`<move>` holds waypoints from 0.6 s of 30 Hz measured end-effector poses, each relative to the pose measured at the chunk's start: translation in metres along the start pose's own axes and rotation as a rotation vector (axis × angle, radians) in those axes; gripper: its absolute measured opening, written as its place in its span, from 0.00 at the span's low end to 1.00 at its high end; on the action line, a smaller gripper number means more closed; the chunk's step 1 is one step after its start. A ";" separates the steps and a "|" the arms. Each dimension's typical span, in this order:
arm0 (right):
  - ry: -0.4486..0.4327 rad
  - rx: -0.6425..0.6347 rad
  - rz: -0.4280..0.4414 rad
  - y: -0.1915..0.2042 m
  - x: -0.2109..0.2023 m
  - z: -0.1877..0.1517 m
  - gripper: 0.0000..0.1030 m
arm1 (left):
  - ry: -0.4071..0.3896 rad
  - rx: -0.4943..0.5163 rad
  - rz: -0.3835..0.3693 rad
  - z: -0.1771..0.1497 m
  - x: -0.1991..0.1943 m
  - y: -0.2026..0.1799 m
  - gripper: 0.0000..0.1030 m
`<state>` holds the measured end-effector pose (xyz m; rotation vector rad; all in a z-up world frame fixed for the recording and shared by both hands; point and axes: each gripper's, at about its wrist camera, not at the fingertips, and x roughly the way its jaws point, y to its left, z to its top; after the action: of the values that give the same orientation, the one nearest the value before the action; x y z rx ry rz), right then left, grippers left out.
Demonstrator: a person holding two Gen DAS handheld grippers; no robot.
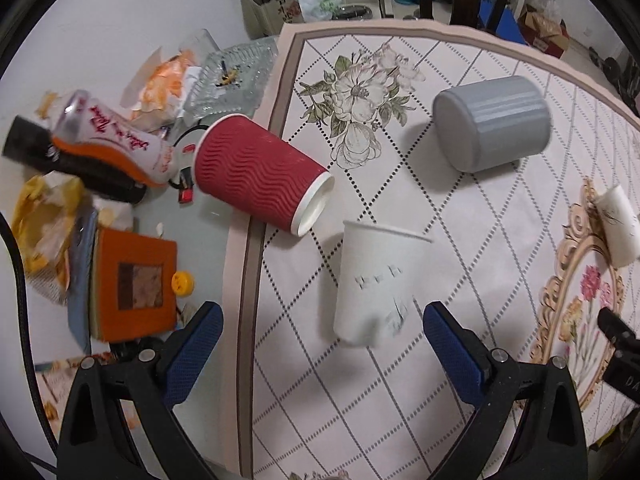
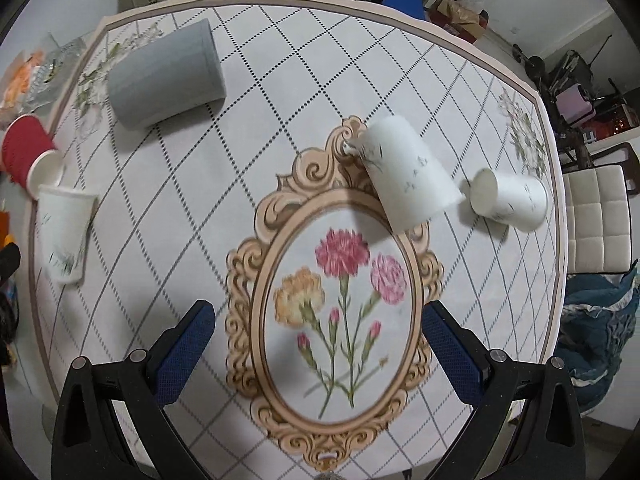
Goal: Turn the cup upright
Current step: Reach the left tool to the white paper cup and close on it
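L tongs (image 1: pixel 320 344) gaping wide by white paper cup (image 1: pixel 376 284), standing upright; R tongs (image 2: pixel 318 336) wide, empty. Red cup (image 1: pixel 260 180), grey cup (image 1: pixel 492 124) lying toppled, waiting.

Ribbed cup (image 1: pixel 262 178) lies on its side across the tablecloth's (image 1: pixel 460 380) left edge, mouth twd the centre. Just beside its mouth, a paper cup (image 1: pixel 374 284) stands upright near the left edge. Big tumbler (image 2: pixel 166 76) lies on its side twd the far-left corner. Near the centre, a handled mug (image 2: pixel 408 178) lies on its side; just right of it, apart, a small paper cup (image 2: pixel 510 198) lies on its side by the right edge.
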<state>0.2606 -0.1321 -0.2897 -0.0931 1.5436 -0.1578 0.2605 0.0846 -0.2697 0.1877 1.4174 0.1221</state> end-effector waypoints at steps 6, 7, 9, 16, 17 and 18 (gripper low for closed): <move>0.017 -0.002 -0.015 0.008 0.016 0.030 1.00 | 0.047 0.030 -0.032 0.016 0.026 0.001 0.99; 0.019 -0.003 -0.017 0.009 0.018 0.033 1.00 | 0.054 0.038 -0.044 0.017 0.029 0.000 0.98; 0.022 -0.003 -0.020 0.012 0.022 0.040 1.00 | 0.066 0.054 -0.060 0.018 0.035 -0.003 0.97; 0.042 0.004 -0.031 0.021 0.036 0.051 1.00 | 0.093 0.073 -0.091 0.025 0.055 -0.004 0.78; 0.044 0.007 -0.032 0.021 0.037 0.052 1.00 | 0.094 0.075 -0.097 0.026 0.057 -0.004 0.77; 0.049 0.010 -0.033 0.021 0.040 0.053 1.00 | 0.091 0.078 -0.100 0.027 0.059 -0.005 0.67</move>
<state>0.3148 -0.1200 -0.3307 -0.1068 1.5905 -0.1952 0.2961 0.0900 -0.3237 0.1766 1.5204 -0.0070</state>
